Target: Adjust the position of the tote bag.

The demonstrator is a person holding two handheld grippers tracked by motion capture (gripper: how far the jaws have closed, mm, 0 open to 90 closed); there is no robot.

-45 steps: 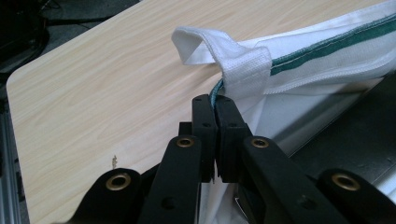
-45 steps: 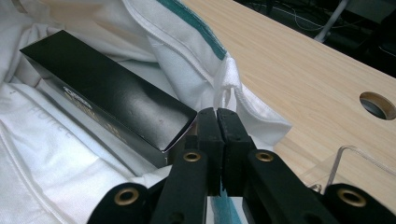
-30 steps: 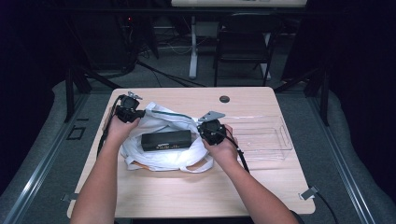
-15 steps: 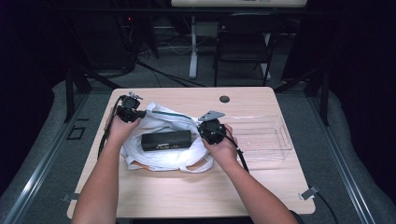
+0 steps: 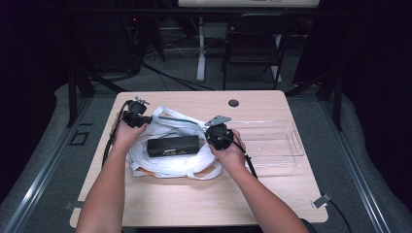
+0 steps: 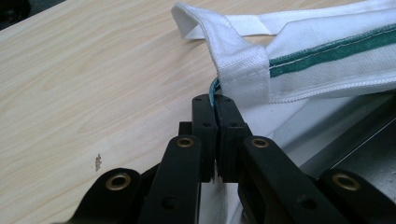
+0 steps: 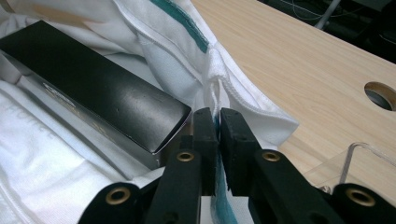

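Since the right gripper (image 7: 218,122) has just been easing off the bag (image 5: 167,162) hem (left gripper (image 6: 215,108) clamps its rim), the mouth beside the black box (image 5: 173,145) may sag

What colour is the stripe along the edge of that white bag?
Green, on the white bag; the stripe shows best in the left gripper view.
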